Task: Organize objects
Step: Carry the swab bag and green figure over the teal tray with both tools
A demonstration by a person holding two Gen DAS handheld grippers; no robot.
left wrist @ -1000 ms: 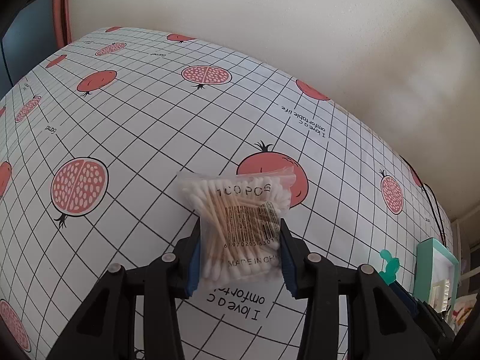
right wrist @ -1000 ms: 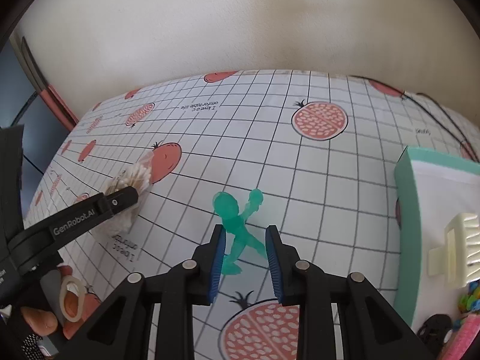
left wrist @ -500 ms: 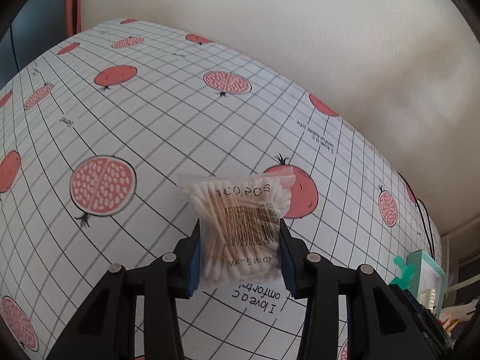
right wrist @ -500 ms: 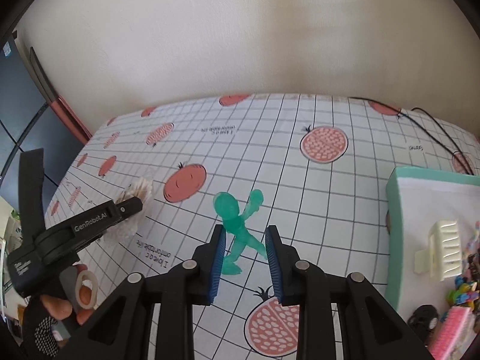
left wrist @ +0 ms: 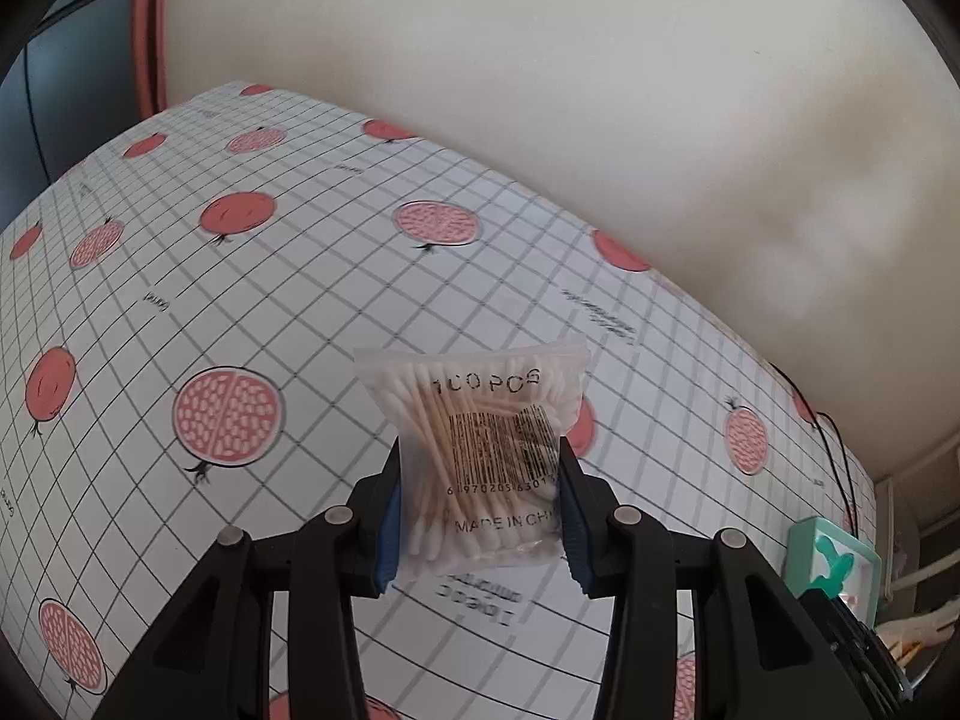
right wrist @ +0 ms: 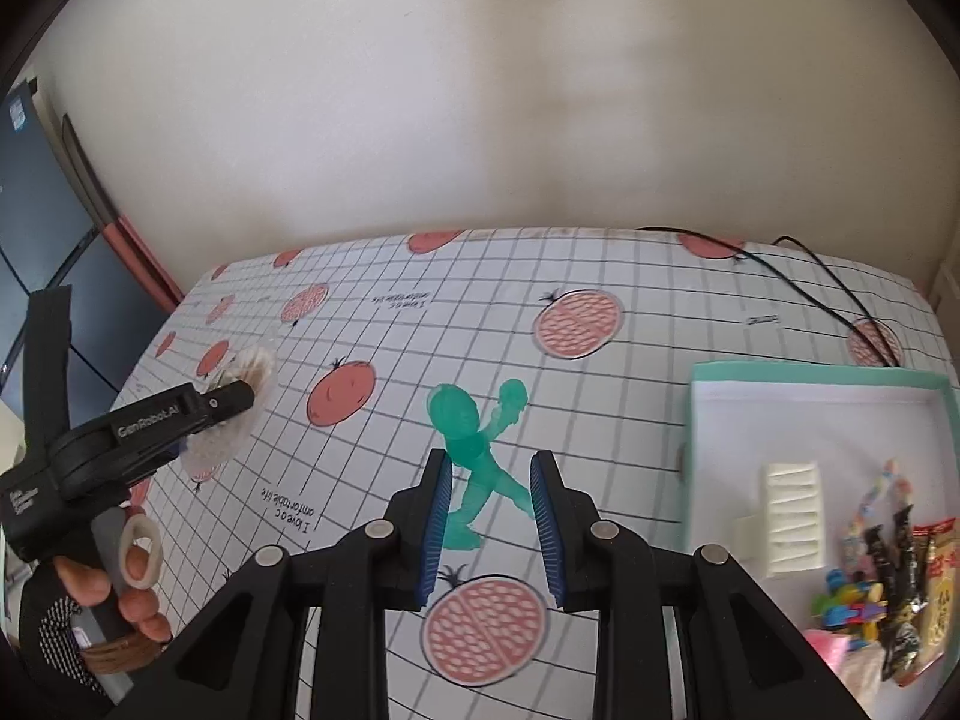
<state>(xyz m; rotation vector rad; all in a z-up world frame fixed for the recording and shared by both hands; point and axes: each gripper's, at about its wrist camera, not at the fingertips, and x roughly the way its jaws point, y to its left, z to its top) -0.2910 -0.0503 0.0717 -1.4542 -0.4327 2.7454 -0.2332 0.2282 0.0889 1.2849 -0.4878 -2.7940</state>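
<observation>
Both hands loaded, both clear of the table (right wrist: 660, 324).

Right gripper (right wrist: 489, 516): jaws closed on the green figure (right wrist: 474, 450), pads on its legs, head and raised arm free beyond the tips. Grip sits low on a thin, springy body, so I judge it could pivot between the pads. Carry it level, no quick wrist turns.

Left gripper (left wrist: 477, 516): closed on the swab bag (left wrist: 480, 438) by its two side edges, bag upright, top half loose above the pads. The soft film looks likely to slip under a jerk. Hold pressure steady.

The tray (right wrist: 810, 375) lies at the table's right edge, partly filled: white comb (right wrist: 789, 516) near its middle, sachets (right wrist: 900, 576) and small toys towards its near right corner. Far half is bare.

Step in hand, as I read it: carry both to the tray.
- Figure first; it is nearer the tray.
- Lower until it touches the floor, then release.
- Bag into the bare far half, laid flat.
- Keep the grippers apart on approach.

Cable (right wrist: 828, 294) crosses the far right corner. Stay clear of it.
</observation>
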